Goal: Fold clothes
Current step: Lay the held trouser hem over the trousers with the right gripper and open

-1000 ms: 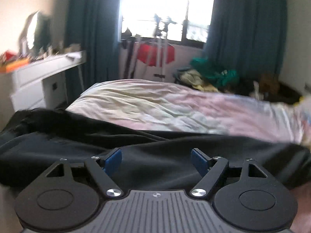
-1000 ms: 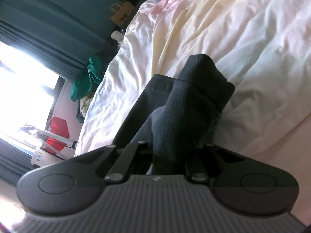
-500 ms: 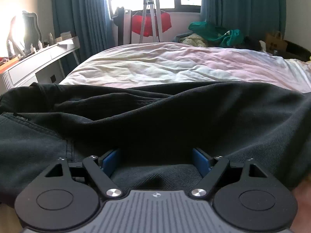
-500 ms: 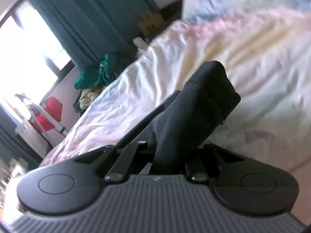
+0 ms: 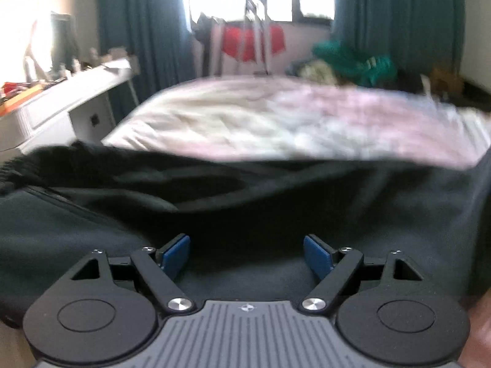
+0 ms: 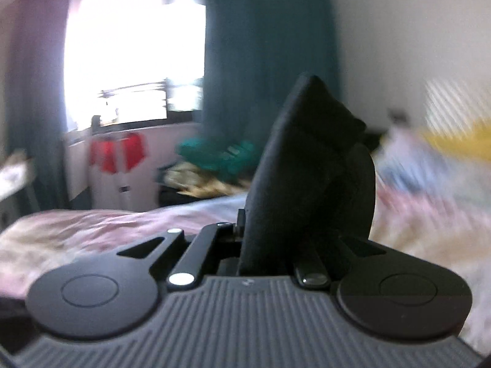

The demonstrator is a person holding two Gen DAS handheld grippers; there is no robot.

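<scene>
Both grippers level over dark garment (image 5: pixel 276 208).

The black garment (image 5: pixel 276 202) is matt, soft woven cloth. The bed (image 5: pixel 245 128) wears crumpled pale cotton-like sheeting. Each tool (image 5: pixel 245 254) is matt black plastic with shiny metal rivets and a ribbed grey body; the left tool's pads (image 5: pixel 173 254) look like smooth blue rubber

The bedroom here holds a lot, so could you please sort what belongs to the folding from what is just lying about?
Job:
black garment
right gripper, shut on it
left gripper, open
bed

Lying about:
green clothes pile
red garment
white dresser
</scene>
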